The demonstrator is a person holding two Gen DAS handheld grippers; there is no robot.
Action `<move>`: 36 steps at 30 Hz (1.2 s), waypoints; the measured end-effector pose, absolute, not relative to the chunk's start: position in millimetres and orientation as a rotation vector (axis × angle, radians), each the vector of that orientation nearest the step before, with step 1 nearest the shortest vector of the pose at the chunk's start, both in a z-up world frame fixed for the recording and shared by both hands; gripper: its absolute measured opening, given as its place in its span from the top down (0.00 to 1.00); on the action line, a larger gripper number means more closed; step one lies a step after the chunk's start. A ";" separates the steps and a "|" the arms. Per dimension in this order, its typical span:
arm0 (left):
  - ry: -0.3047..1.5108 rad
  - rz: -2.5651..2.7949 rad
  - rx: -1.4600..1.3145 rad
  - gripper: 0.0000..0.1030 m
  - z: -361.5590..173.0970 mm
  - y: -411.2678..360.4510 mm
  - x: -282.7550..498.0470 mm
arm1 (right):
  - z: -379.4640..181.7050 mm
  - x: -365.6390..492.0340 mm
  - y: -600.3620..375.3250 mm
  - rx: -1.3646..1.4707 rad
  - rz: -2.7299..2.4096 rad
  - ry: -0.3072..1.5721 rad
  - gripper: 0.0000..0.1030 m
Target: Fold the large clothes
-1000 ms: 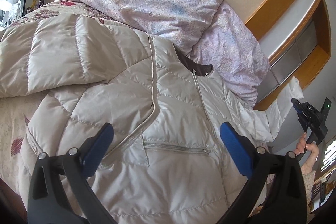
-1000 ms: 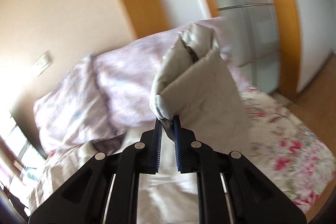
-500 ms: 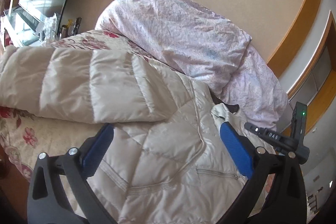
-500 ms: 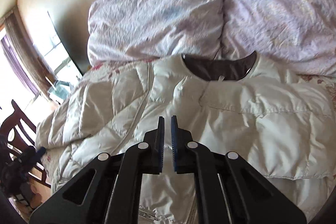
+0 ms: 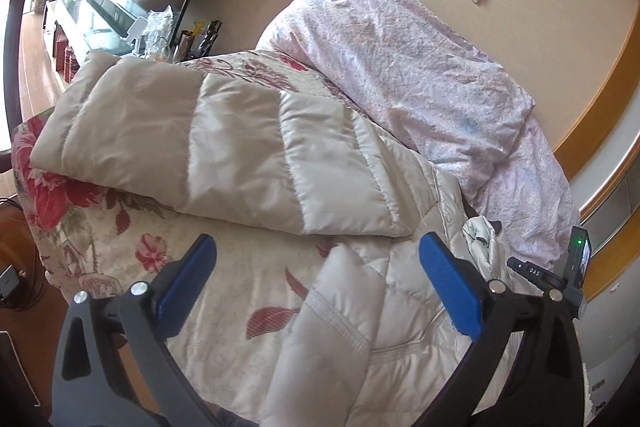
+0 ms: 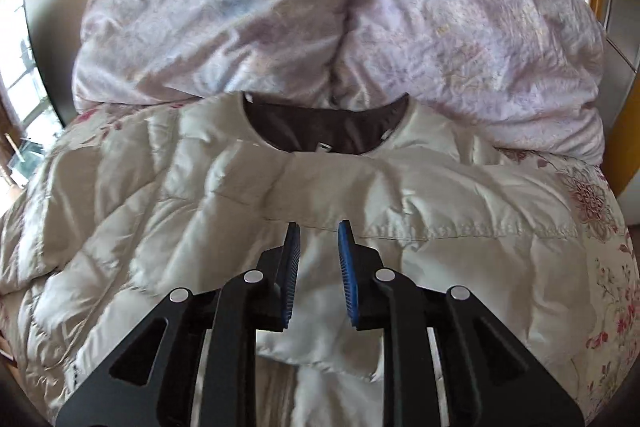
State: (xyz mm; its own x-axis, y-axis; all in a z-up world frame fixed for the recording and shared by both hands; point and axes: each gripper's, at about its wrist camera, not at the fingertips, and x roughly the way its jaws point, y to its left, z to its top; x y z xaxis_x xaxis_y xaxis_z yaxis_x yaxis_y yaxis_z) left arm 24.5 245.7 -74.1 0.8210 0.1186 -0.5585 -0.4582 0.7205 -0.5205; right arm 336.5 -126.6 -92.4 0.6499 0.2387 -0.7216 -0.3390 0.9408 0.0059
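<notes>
Each hand-held gripper (image 6: pixel 319 239) black, blue-padded, silver-riveted.

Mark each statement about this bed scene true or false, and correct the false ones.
1. The cream puffer jacket lies on the floral bedspread. True.
2. The left tongs are clamped on a sleeve. False: they are wide open and hold nothing.
3. The jacket's collar points toward the lilac duvet. True.
4. The right tongs grip the collar. False: their jaws are opening, with no fabric pinched between them.
5. One sleeve stretches out sideways over the bedspread. True.
</notes>
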 end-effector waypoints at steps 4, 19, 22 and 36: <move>0.543 0.372 -0.714 0.02 -81.6 255.1 17.5 | -118.6 339.0 -98.4 -0.254 0.301 0.841 0.80; 0.510 0.356 -1.058 0.03 -114.0 295.9 6.8 | -117.7 330.7 -106.4 -0.227 0.346 0.836 0.79; 0.461 0.385 -1.139 0.03 -116.0 305.8 5.0 | -117.7 330.3 -108.3 -0.208 0.350 0.839 0.78; 0.378 0.591 -1.246 0.26 -118.1 356.2 1.0 | -120.2 327.5 -106.6 -0.220 0.346 0.820 0.76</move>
